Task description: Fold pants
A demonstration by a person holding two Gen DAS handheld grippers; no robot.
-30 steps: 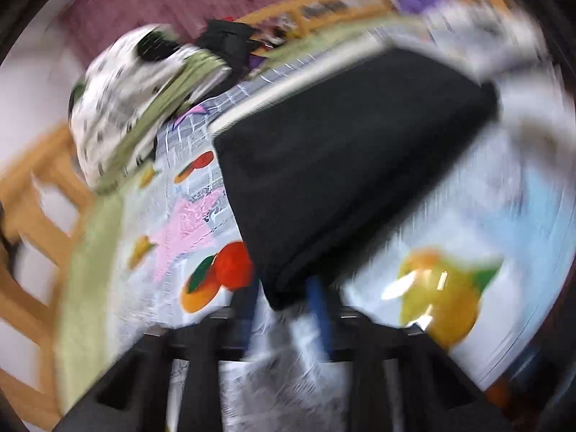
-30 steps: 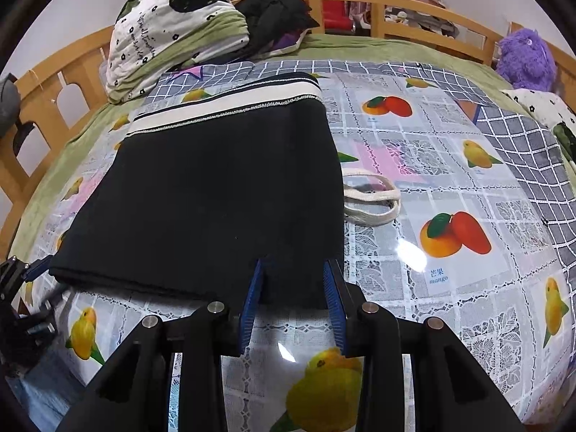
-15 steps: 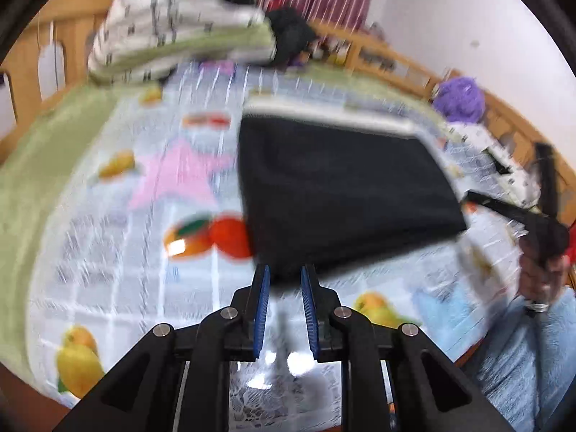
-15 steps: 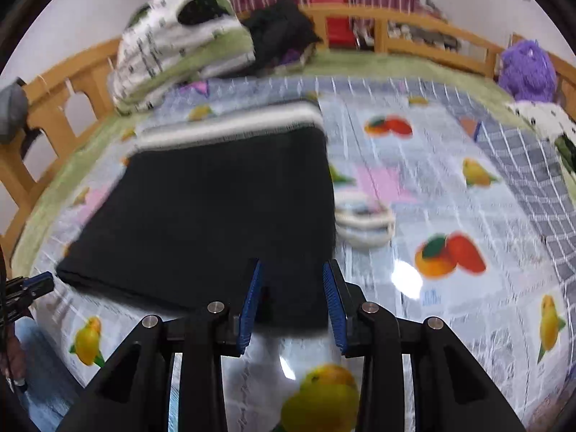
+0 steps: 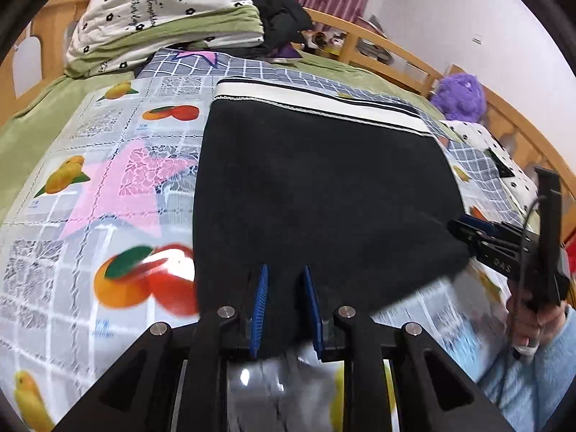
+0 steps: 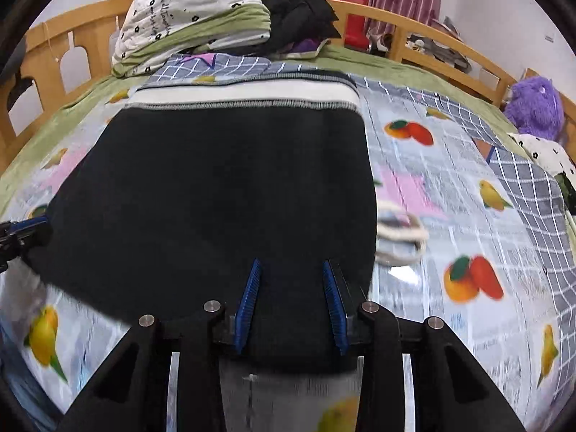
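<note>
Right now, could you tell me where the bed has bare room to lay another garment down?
Free: the fruit-print cover left of the black pants, and more right of them past the white strap. Crowded: the head end, with the bedding pile and dark clothes.

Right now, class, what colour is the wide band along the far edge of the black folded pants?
White band, clearest in the left wrist view.

Bright; fisheye-warped; blurred lower edges

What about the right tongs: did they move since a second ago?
Yes. The right tongs came forward: the mango print sits lower in their view, and their tips now reach over the black pants' near edge.
</note>
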